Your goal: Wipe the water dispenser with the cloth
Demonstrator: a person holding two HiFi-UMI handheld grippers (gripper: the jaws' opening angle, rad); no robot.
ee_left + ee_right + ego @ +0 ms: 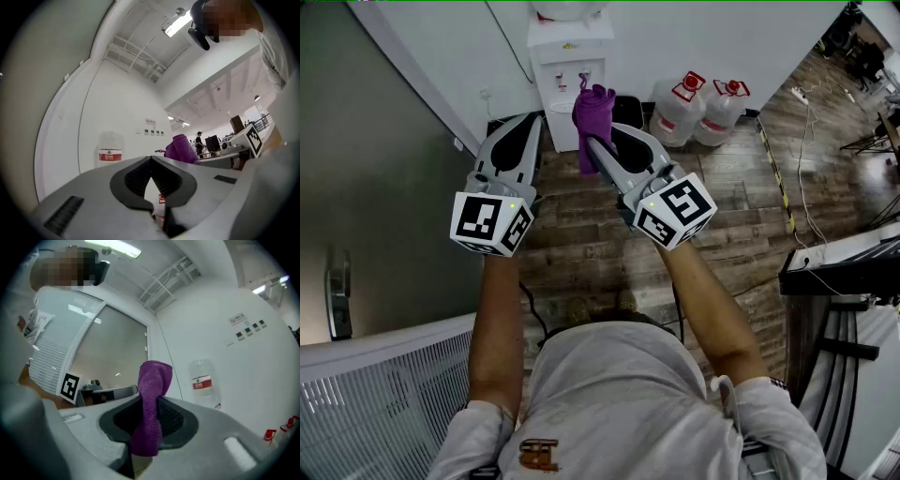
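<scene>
At the far wall, water dispenser [570,66], ahead of both grippers. Right gripper [150,405] jaws pinch the purple cloth [155,376], its bulk standing free above them; left gripper [150,161] jaws meet, empty. Risk: wiping friction may drag the narrowly pinched cloth loose.

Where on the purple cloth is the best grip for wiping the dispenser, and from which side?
Probably where the right gripper has it: jaws shut across the middle of the purple cloth, coming from the person's side. Its rounded folded end stands free beyond the jaw tips, toward the water dispenser, so cloth rather than jaw would touch it.
</scene>
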